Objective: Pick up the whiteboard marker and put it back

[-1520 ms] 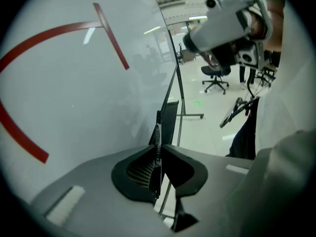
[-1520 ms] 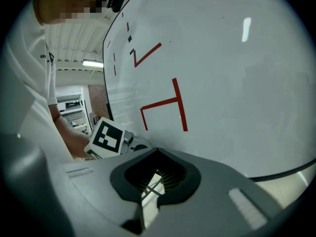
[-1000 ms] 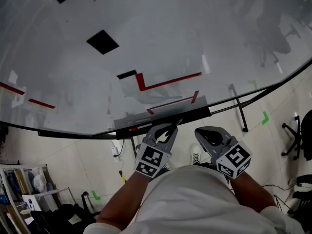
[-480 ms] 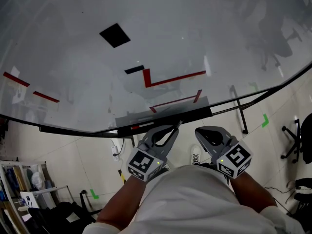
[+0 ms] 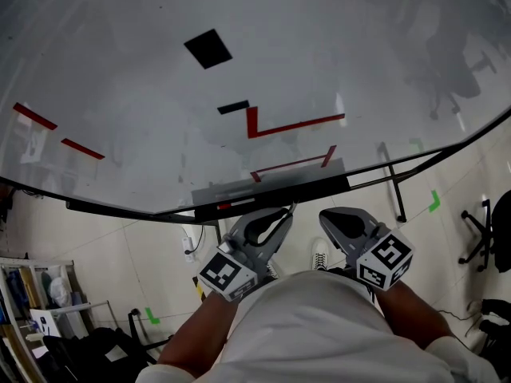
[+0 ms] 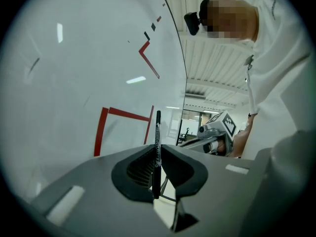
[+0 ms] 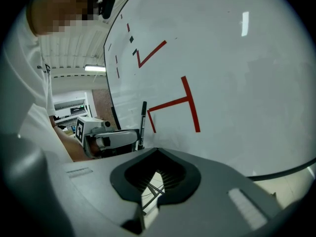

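Observation:
A thin black whiteboard marker [image 6: 157, 142] stands upright between the jaws of my left gripper [image 6: 158, 149], which is shut on it. In the head view the marker's tip [image 5: 290, 207] pokes out of the left gripper [image 5: 283, 212] just below the whiteboard's dark tray [image 5: 319, 187]. My right gripper [image 5: 326, 215] hangs beside it to the right, shut with nothing in it. From the right gripper view, the marker [image 7: 143, 120] rises above the left gripper's body, in front of the whiteboard [image 7: 232, 73]. The right gripper [image 7: 157, 150] points at the red tape lines on the board.
The large whiteboard [image 5: 335, 38] carries red tape lines [image 5: 291, 126] and black squares [image 5: 207, 48]. A small red thing [image 5: 226, 206] lies on the tray. Below are the stand's legs [image 5: 393, 183], green floor marks [image 5: 433, 201], an office chair [image 5: 487, 230] and a cluttered shelf [image 5: 40, 309].
The left gripper has rolled, its marker cube swinging down and left, still holding the marker. The head view has drifted, so the board's marks sit further right. The right gripper has stayed put.

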